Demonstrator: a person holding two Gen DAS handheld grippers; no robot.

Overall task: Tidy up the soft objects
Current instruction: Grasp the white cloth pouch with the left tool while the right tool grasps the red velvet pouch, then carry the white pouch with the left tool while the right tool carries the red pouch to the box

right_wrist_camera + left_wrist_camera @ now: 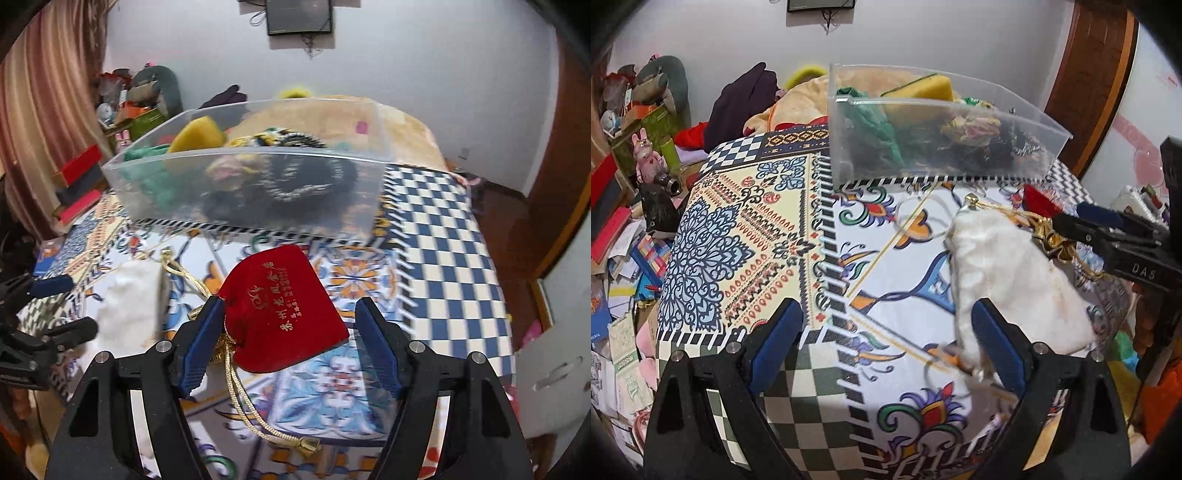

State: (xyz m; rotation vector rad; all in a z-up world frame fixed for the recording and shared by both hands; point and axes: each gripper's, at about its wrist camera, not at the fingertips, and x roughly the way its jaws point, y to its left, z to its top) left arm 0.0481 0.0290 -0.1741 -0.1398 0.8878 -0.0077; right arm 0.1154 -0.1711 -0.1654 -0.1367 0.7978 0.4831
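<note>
While my right gripper [291, 343] stands wide open around the red velvet drawstring pouch [282, 310] on the patterned tablecloth [443, 251], holding nothing, my left gripper [886, 343] is also spread open, its right finger against the white fluffy pouch [1008, 273]. The clear plastic bin [243, 184] of soft items sits just beyond.

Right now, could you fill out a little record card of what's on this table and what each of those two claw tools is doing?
surface: patterned tablecloth
container: clear plastic bin at the far side, already holding a yellow sponge, green cloth and dark items
loose items: red velvet pouch with gold cord; white pouch
left gripper: open, white pouch against its right finger
right gripper: open, red pouch between its fingers
not yet binned: both pouches
</note>
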